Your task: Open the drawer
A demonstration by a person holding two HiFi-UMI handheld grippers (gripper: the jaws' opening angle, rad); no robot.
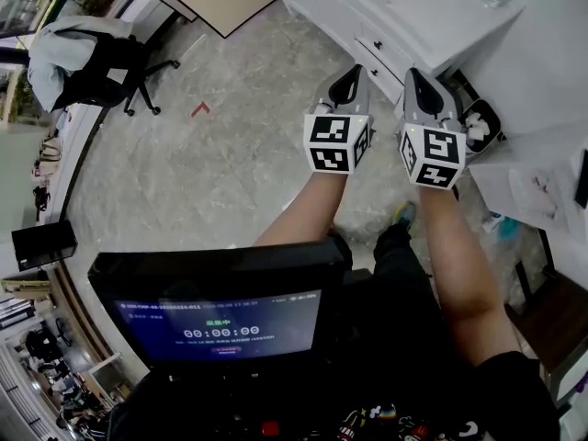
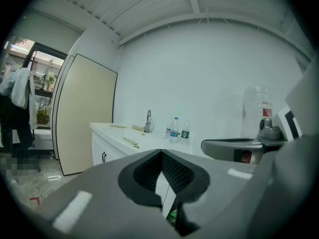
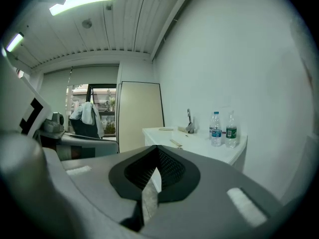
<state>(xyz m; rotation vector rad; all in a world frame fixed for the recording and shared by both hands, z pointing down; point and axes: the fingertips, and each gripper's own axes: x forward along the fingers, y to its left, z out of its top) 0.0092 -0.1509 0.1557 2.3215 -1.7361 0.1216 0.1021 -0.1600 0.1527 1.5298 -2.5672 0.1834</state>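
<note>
While the left gripper (image 2: 161,153) and right gripper (image 3: 157,148) keep their fingers closed on nothing, both hover side by side, short of the white cabinet (image 1: 342,15). Its drawer (image 1: 375,50) looks fully shut and untouched; reaching its handle and pulling remain.

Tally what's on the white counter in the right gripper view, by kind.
water bottles: 2
faucet: 1
flat slim items, too small to identify: 2
Total: 5
</note>
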